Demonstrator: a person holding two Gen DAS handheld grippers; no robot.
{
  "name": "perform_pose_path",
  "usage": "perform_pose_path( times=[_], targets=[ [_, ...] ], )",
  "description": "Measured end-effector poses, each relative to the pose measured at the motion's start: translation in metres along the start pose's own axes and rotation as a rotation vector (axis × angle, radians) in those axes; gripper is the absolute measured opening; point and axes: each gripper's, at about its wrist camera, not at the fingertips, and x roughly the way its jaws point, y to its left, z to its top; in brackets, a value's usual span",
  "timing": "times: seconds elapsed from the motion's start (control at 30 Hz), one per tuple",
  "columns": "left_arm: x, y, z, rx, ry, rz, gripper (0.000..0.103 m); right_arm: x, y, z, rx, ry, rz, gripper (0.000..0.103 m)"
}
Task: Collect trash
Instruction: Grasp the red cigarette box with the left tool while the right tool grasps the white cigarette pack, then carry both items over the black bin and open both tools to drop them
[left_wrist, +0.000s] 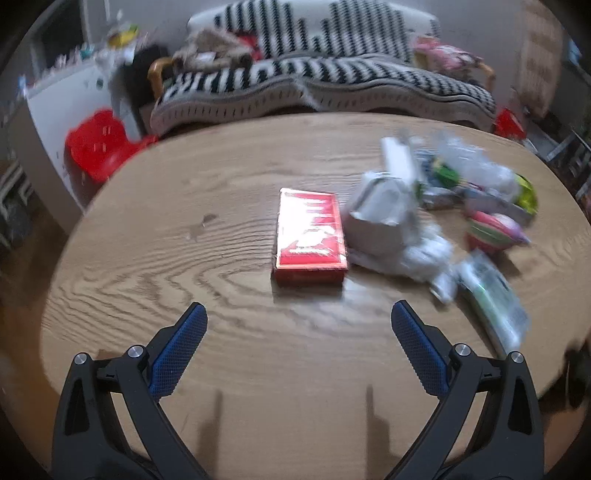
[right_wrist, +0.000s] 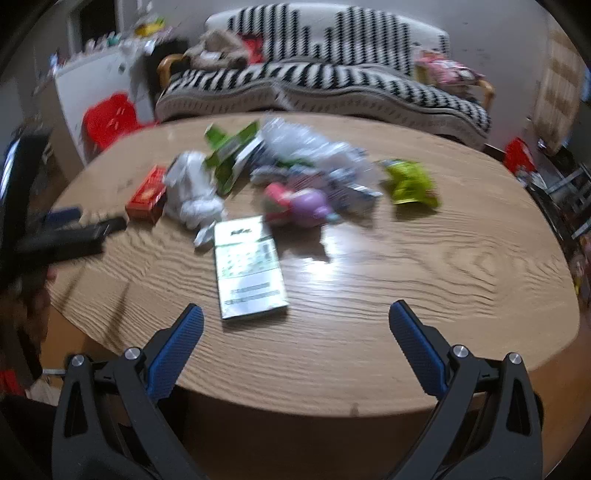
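While spread wide, left claw (left_wrist: 299, 314) faces red box (left_wrist: 310, 236) just ahead.

Red box (left_wrist: 310, 236), white crumpled paper (right_wrist: 192, 188), lime-green wrapper (right_wrist: 412, 181), pink-and-purple wrapper (right_wrist: 299, 203) on the tan wood-grain counter (right_wrist: 443, 266); black-and-white zigzag sofa cover (left_wrist: 332, 77) behind.

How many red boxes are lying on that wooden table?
1. The red box lies flat on the table, at the left end of the trash pile, right beside a crumpled white wrapper. Another could be hidden under the pile.
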Motion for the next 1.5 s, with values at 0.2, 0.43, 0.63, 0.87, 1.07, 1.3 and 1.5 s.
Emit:
perform_pose_path(
  times=[0.2, 0.43, 0.63, 0.87, 1.07, 1.3, 1.5],
  targets=[
    [0.041, 0.004, 0.020, -0.030, 0.028, -0.034, 0.097, 0.057, 0.023, 0.008, -0.049, 0.056, 0.014, 0.097],
    [0.058, 0.010, 0.028, -0.006, -0.010, -0.019, 0.095, 0.090, 0.035, 0.018, -0.054, 0.052, 0.032, 0.081],
    [0.060, 0.010, 0.025, 0.035, -0.006, -0.038, 0.059, 0.087, 0.034, 0.026, -0.028, 0.051, 0.059, 0.056],
    [0.033, 0.018, 0.023, 0.022, -0.037, -0.027, 0.057, 0.054, 0.026, 0.031, 0.011, -0.022, 0.066, 0.055],
    [-0.002, 0.016, 0.024, 0.030, -0.091, -0.007, 0.057, 0.011, -0.008, 0.026, 0.071, -0.090, 0.057, 0.055],
    [-0.056, -0.036, 0.024, 0.079, -0.188, -0.065, 0.057, -0.060, -0.102, 0.000, 0.208, -0.179, -0.014, 0.055],
    [-0.086, -0.144, 0.014, 0.187, -0.207, -0.226, 0.057, -0.107, -0.210, -0.045, 0.403, -0.203, -0.128, 0.055]
  ],
)
